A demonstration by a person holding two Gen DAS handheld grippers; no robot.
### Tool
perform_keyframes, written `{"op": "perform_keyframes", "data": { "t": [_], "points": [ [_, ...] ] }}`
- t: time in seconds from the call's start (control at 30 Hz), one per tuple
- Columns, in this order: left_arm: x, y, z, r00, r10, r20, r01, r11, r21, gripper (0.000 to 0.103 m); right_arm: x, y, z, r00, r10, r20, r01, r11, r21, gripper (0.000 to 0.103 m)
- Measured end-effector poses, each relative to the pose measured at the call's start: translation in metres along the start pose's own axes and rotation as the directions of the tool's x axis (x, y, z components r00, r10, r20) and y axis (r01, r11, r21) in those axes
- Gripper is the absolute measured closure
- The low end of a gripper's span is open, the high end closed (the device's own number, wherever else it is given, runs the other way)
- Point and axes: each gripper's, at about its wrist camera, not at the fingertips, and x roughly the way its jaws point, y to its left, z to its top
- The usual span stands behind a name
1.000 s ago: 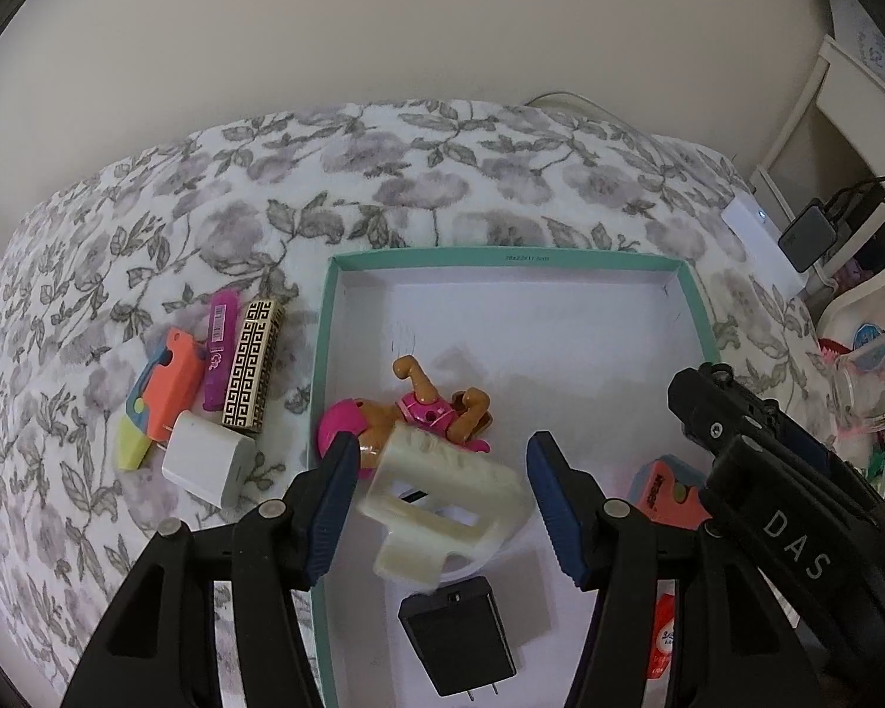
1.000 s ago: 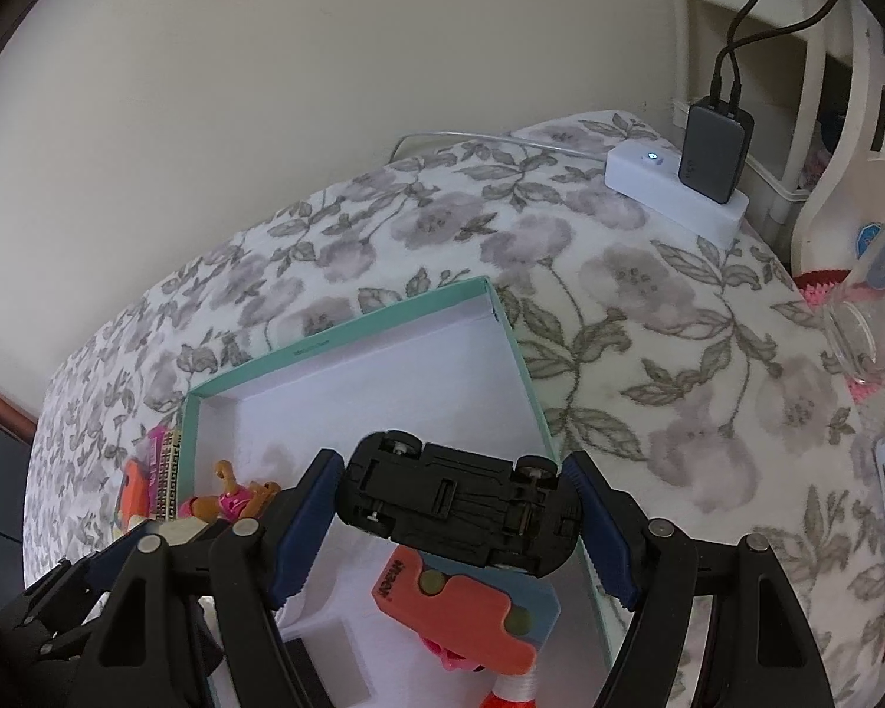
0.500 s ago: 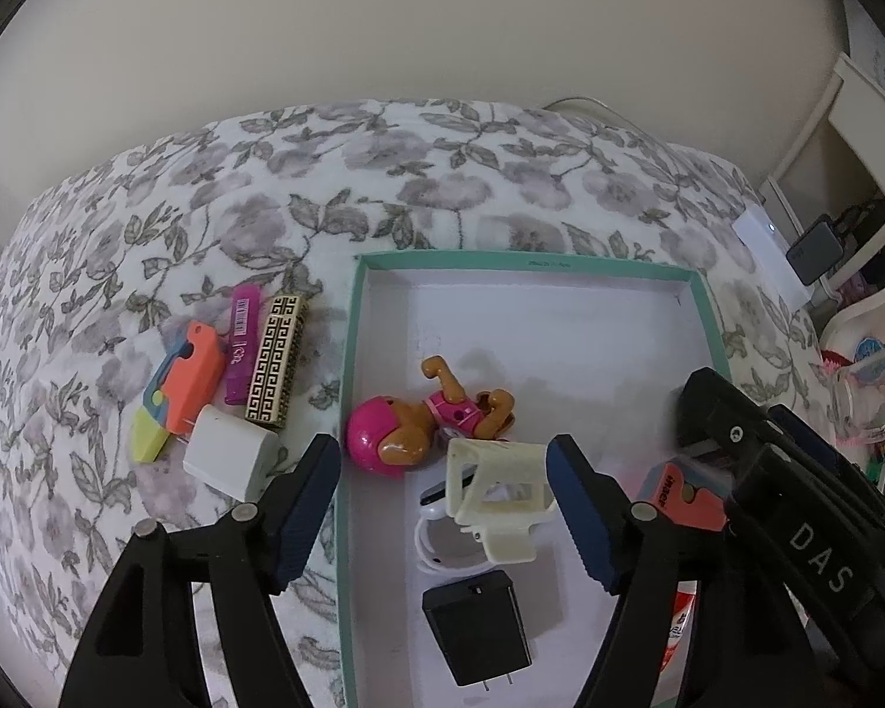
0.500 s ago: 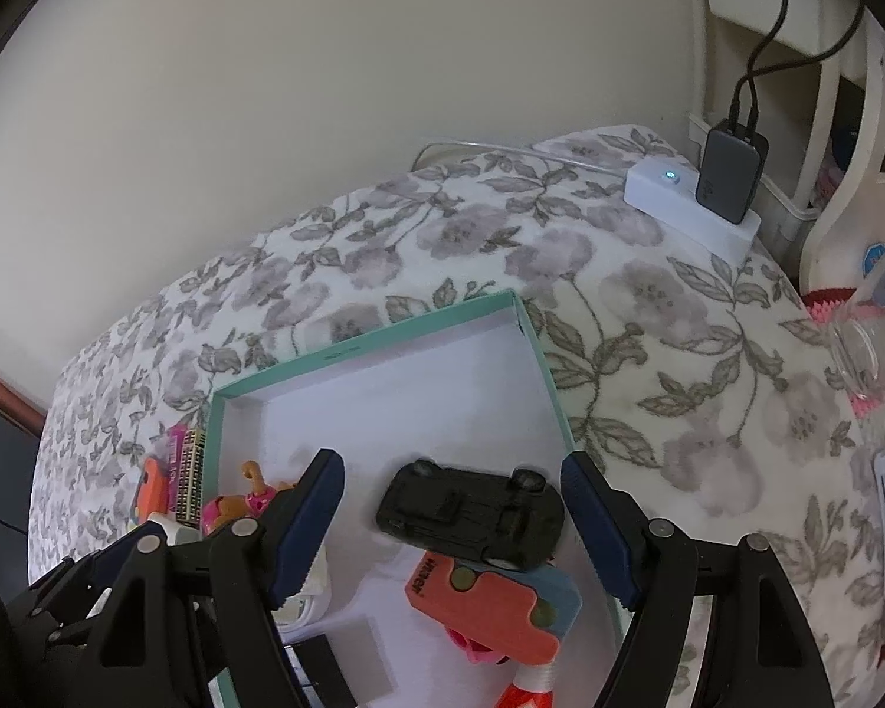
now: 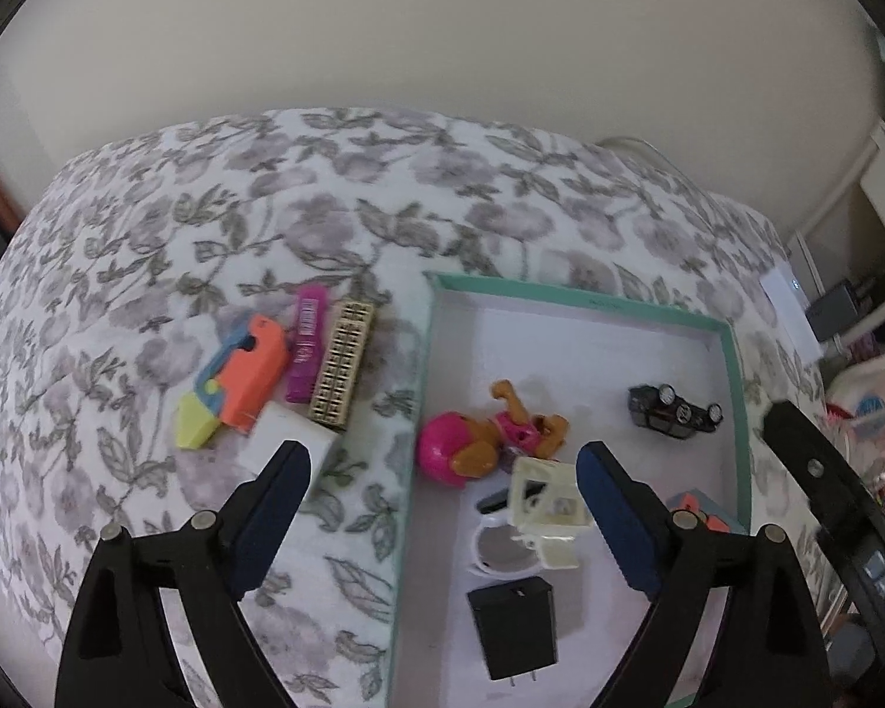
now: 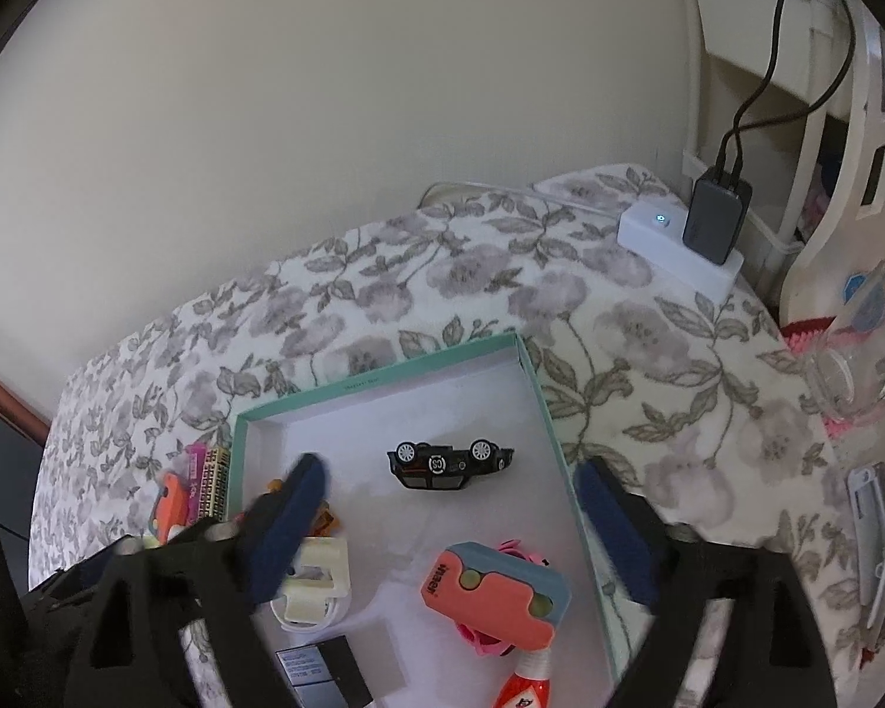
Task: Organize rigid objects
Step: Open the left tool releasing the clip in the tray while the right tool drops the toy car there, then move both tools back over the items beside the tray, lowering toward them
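We see both grippers empty, jaws just opened wide: the left gripper [image 5: 442, 472] has dropped the cream clip [image 5: 546, 510] mid-tray [image 5: 590, 298]; the right gripper [image 6: 448, 489] has released the toy car [image 6: 449, 464] near the tray's far edge.

The left gripper [image 5: 442, 492] is showing two matte black plastic arms that are widening toward the near edge, each with a triangular cut-out. Dark blue ribbed pads [image 5: 616, 522] are lining the inner faces of its fingers. Round silver screws are sitting on the knuckles, two on each arm. The right gripper [image 6: 448, 525] is wearing the same build: black arms with triangular openings and blue pads [image 6: 286, 531], the left one blurred. In the left wrist view its black body is crossing the right edge, carrying white block lettering and a small silver screw.
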Motion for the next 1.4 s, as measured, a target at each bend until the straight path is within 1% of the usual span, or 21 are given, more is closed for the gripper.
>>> {"op": "perform_keyframes", "data": {
  "t": [0.03,0.13,0.17,0.23,0.5,0.7,0.97,1.17,1.4],
  "points": [
    [-0.001,0.003,0.001,1.0,0.009,0.005,-0.009,1.0,-0.009,0.011,-0.002,0.001,0.001,1.0,0.002,0.006,-0.002,1.0,-0.003,0.004],
    [-0.005,0.014,0.004,0.999,0.046,0.02,-0.045,0.998,-0.041,0.011,-0.004,0.005,0.001,1.0,0.006,0.011,-0.005,1.0,-0.017,0.004],
    [-0.006,0.019,0.005,0.998,0.059,0.023,-0.057,0.997,-0.054,0.01,-0.004,0.006,0.001,1.0,0.004,0.013,-0.003,1.0,-0.024,0.002],
    [-0.007,0.028,0.007,0.997,0.075,0.026,-0.073,0.994,-0.076,0.007,-0.004,0.009,0.0,1.0,-0.002,0.016,0.002,0.999,-0.036,0.0],
    [-0.006,0.07,0.01,0.991,0.137,0.002,-0.134,0.974,-0.185,0.007,0.001,0.016,-0.005,1.0,-0.019,0.007,0.02,0.998,-0.057,0.0],
    [-0.006,0.104,0.008,0.987,0.157,-0.021,-0.157,0.953,-0.261,0.007,0.007,0.046,-0.017,1.0,0.004,-0.021,-0.007,0.99,-0.14,0.0],
    [-0.008,0.146,0.005,0.976,0.213,-0.04,-0.215,0.929,-0.3,0.007,0.011,0.093,-0.037,0.999,0.027,-0.044,-0.036,0.971,-0.238,0.0],
    [-0.011,0.176,0.004,0.97,0.24,-0.046,-0.241,0.913,-0.328,0.007,0.014,0.114,-0.046,0.998,0.028,-0.054,-0.042,0.962,-0.27,0.0],
    [-0.009,0.203,0.002,0.973,0.226,-0.054,-0.229,0.9,-0.37,0.007,0.021,0.13,-0.052,0.997,0.017,-0.069,-0.037,0.955,-0.294,0.0]
  ]
}}
